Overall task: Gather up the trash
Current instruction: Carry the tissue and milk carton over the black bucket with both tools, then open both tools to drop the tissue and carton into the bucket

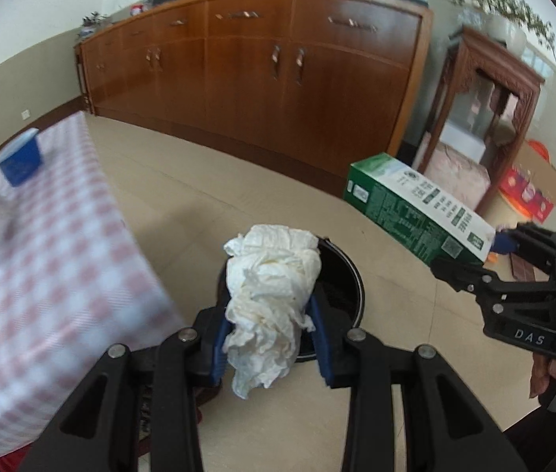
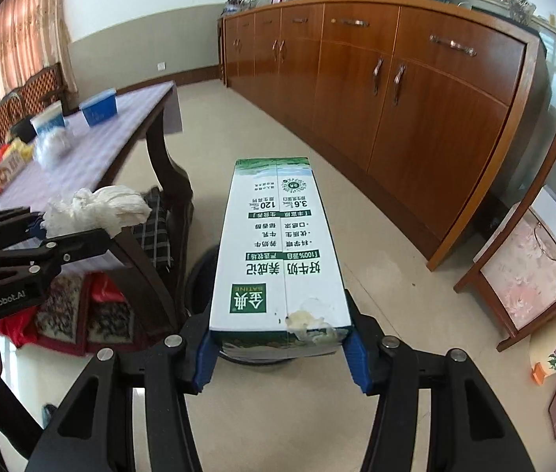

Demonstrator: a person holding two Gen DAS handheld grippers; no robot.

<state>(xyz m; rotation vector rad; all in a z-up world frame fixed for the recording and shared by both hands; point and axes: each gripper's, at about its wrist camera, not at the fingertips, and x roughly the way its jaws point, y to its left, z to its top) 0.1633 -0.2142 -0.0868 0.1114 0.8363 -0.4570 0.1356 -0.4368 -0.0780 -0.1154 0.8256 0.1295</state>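
Note:
My left gripper (image 1: 272, 338) is shut on a crumpled white tissue wad (image 1: 274, 299), held over a round black trash bin (image 1: 340, 275) on the floor. Seen from the right wrist, the left gripper (image 2: 61, 232) and the tissue wad (image 2: 96, 210) are at the left, beside the table. My right gripper (image 2: 279, 354) is shut on the near end of a long green-and-white milk carton box (image 2: 278, 244). The dark bin (image 2: 203, 287) shows under the box. From the left wrist, the milk carton box (image 1: 415, 208) hangs at the right, in the right gripper (image 1: 490, 251).
A table with a pink checked cloth (image 1: 41, 259) stands left, bearing blue paper cups (image 1: 20, 159) and packets (image 2: 6, 169). A long wooden sideboard (image 1: 278, 70) lines the far wall. A carved wooden stand (image 1: 486, 118) and boxes (image 1: 529, 188) sit right. A person's hand (image 1: 553, 373) holds the right gripper.

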